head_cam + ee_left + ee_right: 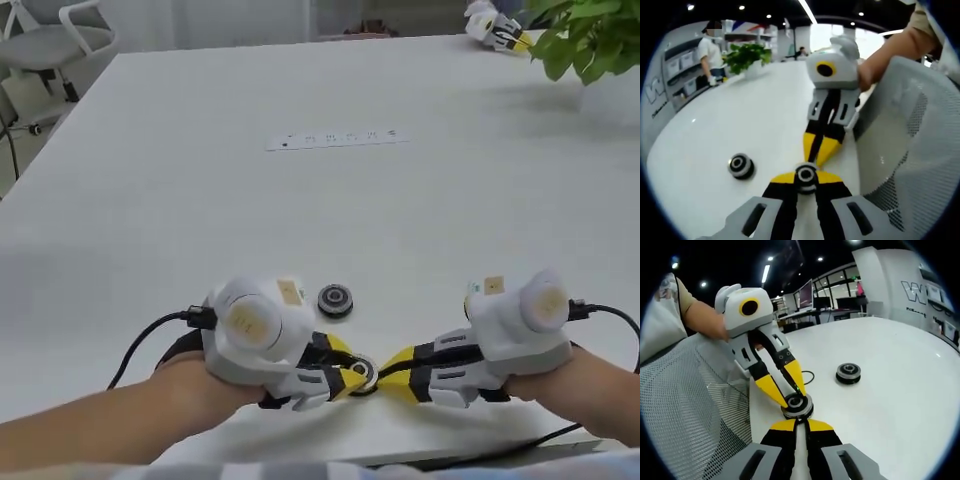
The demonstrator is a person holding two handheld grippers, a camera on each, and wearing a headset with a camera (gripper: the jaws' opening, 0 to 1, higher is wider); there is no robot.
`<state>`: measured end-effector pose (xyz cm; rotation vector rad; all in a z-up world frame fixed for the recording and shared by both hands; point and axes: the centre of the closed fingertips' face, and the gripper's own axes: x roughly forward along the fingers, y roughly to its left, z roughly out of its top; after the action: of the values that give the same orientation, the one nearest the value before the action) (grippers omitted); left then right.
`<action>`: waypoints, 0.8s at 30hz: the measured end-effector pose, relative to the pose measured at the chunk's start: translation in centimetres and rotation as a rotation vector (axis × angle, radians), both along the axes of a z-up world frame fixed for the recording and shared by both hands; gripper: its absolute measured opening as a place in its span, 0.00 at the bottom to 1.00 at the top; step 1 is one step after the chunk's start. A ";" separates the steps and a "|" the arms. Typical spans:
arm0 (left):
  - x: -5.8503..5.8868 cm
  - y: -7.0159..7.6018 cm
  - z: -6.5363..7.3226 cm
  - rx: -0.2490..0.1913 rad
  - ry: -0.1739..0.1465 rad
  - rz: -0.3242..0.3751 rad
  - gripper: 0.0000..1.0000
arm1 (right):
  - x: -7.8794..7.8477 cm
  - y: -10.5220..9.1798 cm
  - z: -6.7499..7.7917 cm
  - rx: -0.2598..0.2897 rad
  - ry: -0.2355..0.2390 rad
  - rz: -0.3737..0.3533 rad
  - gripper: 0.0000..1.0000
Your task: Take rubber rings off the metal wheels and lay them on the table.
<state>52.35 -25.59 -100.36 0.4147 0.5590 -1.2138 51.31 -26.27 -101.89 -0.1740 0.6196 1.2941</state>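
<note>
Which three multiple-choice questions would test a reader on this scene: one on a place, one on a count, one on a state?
1. Where does the loose wheel lie?
A. on the white table, beyond the left gripper
B. on the floor
C. in a person's palm

2. How many metal wheels show?
A. one
B. two
C. four

3. How do the left gripper's jaws stand?
A. wide open, empty
B. half open, empty
C. shut on a wheel

Answers:
1 A: it rests on bare tabletop past that gripper.
2 B: there is one loose wheel and one held wheel, between the left gripper and the right gripper.
3 C: in the left gripper view its yellow tips clamp the held wheel from both sides.
</note>
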 end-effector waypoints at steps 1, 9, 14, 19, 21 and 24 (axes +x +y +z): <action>0.0 0.0 0.0 0.000 0.000 0.001 0.13 | 0.0 0.0 0.0 0.000 0.004 -0.002 0.04; 0.0 0.0 0.0 0.004 -0.004 0.007 0.13 | 0.4 -0.4 -0.3 0.003 0.055 -0.037 0.00; 0.0 0.0 0.0 0.010 -0.008 0.010 0.13 | 0.5 -0.4 -0.4 0.018 0.107 -0.078 0.00; 0.0 -0.1 0.0 0.010 -0.012 0.006 0.13 | 0.6 -0.5 -0.5 0.032 0.154 -0.104 0.00; -0.1 -0.1 0.0 0.010 -0.013 0.005 0.13 | 0.6 -0.6 -0.5 0.040 0.171 -0.114 0.00; 0.0 -0.1 -0.1 0.012 -0.017 0.001 0.13 | 0.6 -0.6 -0.3 0.069 0.207 -0.141 0.00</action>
<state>52.31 -25.72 -100.42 0.4345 0.5517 -1.2058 51.95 -26.90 -102.20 0.0609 0.7491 1.2030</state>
